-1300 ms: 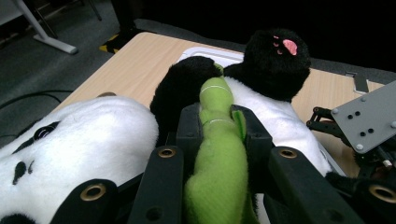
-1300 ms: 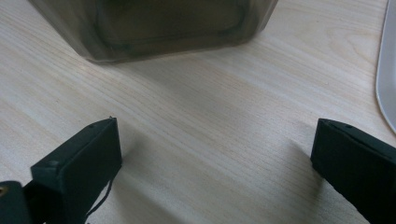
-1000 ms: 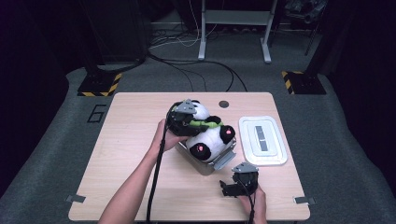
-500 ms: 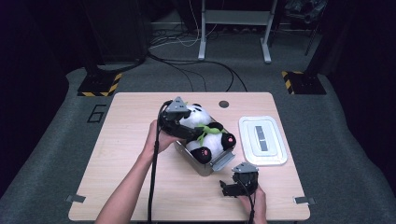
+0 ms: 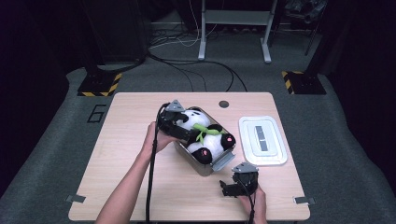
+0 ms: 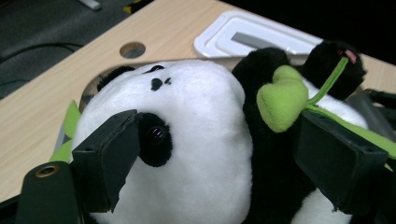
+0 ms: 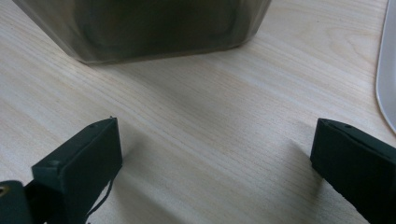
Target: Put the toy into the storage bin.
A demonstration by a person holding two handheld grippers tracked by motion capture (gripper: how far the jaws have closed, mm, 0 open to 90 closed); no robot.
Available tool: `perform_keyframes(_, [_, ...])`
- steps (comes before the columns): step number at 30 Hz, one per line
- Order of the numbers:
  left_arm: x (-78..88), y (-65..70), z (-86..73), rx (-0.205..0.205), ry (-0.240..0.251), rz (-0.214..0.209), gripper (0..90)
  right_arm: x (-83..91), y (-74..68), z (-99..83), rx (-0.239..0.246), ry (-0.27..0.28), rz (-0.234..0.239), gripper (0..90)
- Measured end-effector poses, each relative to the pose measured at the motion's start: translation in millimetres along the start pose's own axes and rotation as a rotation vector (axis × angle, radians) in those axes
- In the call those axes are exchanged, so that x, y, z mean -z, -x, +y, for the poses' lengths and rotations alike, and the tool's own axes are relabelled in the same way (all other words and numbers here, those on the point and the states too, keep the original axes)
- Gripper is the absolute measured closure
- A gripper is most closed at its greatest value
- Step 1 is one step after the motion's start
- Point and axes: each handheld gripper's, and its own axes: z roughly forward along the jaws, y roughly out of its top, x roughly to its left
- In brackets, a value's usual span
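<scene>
Now, panda toy (image 5: 205,135) in metal tub (image 5: 204,167), white lid (image 5: 262,140) beside, L tool (image 5: 183,131) & R tool (image 5: 232,188) wide.

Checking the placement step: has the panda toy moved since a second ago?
Yes. The panda toy has come down into the grey bin, away from the table's round hole.

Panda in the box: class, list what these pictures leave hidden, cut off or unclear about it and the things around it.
- Plush panda: in the left gripper view its lower body runs off the bottom edge.
- Box: in the high view the panda covers its inside and floor.
- Box in the right gripper view: the top edge cuts it off and its wall is blurred.
- White lid: in the right gripper view, just a sliver at the right edge.
</scene>
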Motion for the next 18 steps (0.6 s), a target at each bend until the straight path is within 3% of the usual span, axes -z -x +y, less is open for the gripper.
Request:
perform_keyframes(9, [-8.5, 2.5, -5.4, -0.003, -0.04, 0.045, 16.0, 0.0, 0.0, 0.0, 0.0, 0.0, 0.0, 1.3])
perform_keyframes(12, [-1.2, 3.4, -4.6, 0.003, -0.014, 0.05, 15.8, 0.0, 0.0, 0.0, 0.0, 0.0, 0.0, 1.3])
perform_keyframes(15, [12.4, 8.5, -2.8, 0.013, 0.05, 0.035, 15.1, 0.1, 0.0, 0.0, 0.0, 0.0, 0.001, 1.5])
perform_keyframes(18, [22.8, 18.2, 0.3, -0.016, 0.065, 0.008, 15.0, 0.1, -0.1, 0.0, 0.001, 0.0, 0.002, 1.6])
